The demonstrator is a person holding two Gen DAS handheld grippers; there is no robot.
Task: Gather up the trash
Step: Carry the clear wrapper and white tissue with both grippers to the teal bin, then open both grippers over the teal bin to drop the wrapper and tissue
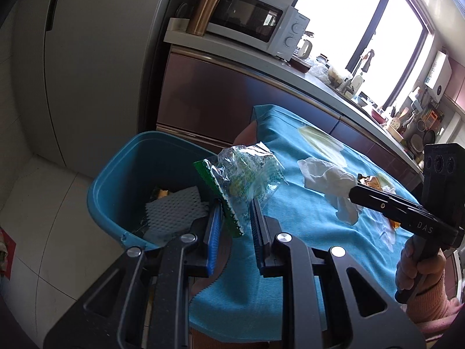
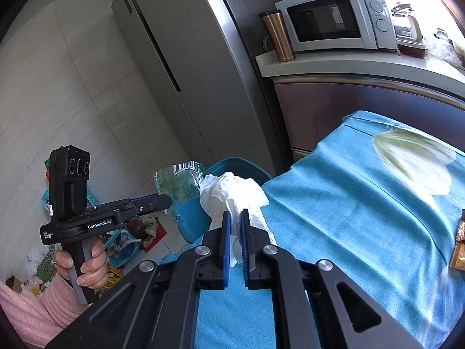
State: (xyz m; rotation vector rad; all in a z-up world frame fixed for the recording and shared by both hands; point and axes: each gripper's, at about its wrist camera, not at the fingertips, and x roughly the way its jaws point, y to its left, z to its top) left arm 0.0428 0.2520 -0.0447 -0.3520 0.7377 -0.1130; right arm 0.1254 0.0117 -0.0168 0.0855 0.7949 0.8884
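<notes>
My left gripper (image 1: 235,202) is shut on a clear plastic wrapper (image 1: 247,171) with a green edge, held at the rim of the blue bin (image 1: 116,180). A white foam net (image 1: 174,206) lies inside the bin. My right gripper (image 2: 234,213) is shut on a crumpled white tissue (image 2: 229,192), which it holds above the near corner of the blue tablecloth (image 2: 348,203), close to the bin (image 2: 232,164). In the right wrist view the left gripper (image 2: 168,202) holds the wrapper (image 2: 177,183) beside the bin. In the left wrist view the right gripper (image 1: 353,193) carries the tissue (image 1: 325,177).
A gold snack wrapper (image 2: 459,244) lies on the cloth at the right edge. A grey fridge (image 1: 87,72) stands behind the bin. A microwave (image 1: 247,20) and a copper tumbler (image 1: 205,10) sit on the counter. Baskets and bags clutter the floor (image 2: 125,241).
</notes>
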